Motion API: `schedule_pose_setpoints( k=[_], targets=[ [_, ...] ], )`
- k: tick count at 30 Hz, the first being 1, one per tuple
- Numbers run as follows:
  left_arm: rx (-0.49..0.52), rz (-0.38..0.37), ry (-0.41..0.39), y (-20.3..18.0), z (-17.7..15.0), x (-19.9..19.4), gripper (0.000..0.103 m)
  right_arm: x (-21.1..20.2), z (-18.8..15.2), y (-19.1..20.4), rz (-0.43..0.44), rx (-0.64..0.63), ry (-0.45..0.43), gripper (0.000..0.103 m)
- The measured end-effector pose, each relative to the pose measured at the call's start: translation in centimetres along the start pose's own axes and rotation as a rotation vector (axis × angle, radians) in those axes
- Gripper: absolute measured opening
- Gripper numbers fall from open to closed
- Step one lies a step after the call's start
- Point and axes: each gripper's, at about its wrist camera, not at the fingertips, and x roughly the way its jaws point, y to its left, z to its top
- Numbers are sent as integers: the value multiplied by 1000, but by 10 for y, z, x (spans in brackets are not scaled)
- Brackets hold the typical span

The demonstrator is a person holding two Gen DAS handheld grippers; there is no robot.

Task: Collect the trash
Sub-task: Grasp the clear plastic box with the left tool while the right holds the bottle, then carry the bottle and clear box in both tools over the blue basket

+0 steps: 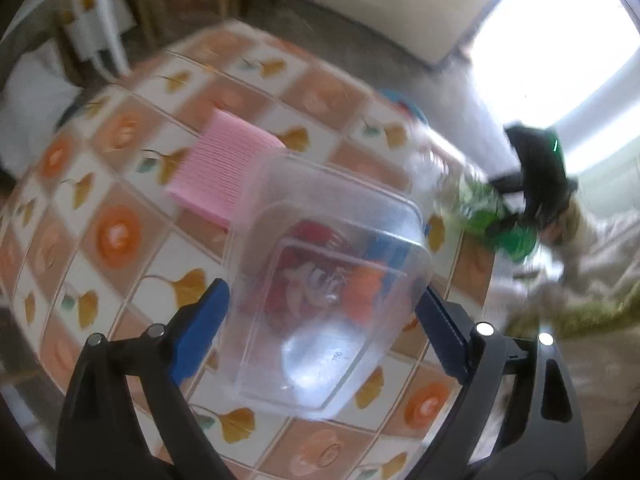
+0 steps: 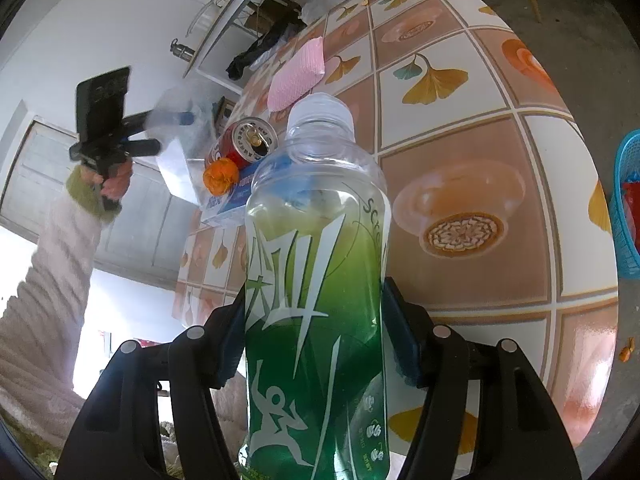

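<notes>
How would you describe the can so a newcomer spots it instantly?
Start at the round table with the ginkgo-leaf tile pattern. Near its far edge, past the pink cloth, trash is clustered on a blue-and-white packet. The red can lies there beside orange peel: the only metal item, its opened silver top facing the camera.

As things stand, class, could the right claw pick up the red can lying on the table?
Probably not yet: the right claw is shut on the green bottle, so its jaws are full. The red can lies beyond it, beside an orange peel.

Left tool (image 1: 320,312) gripping, tilted steeply down; right tool (image 2: 312,344) clamped
</notes>
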Motion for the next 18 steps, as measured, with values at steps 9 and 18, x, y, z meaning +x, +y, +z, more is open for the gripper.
schedule_pose_setpoints(
  k=[9,18],
  targets=[
    [-232,100,-329,-10,-79,-83,87,-1,-2,1,-10,7,-7,60],
    [-612,222,-412,-59,-201,-94,88,0,-3,13,-49,9,-7,60]
  ],
)
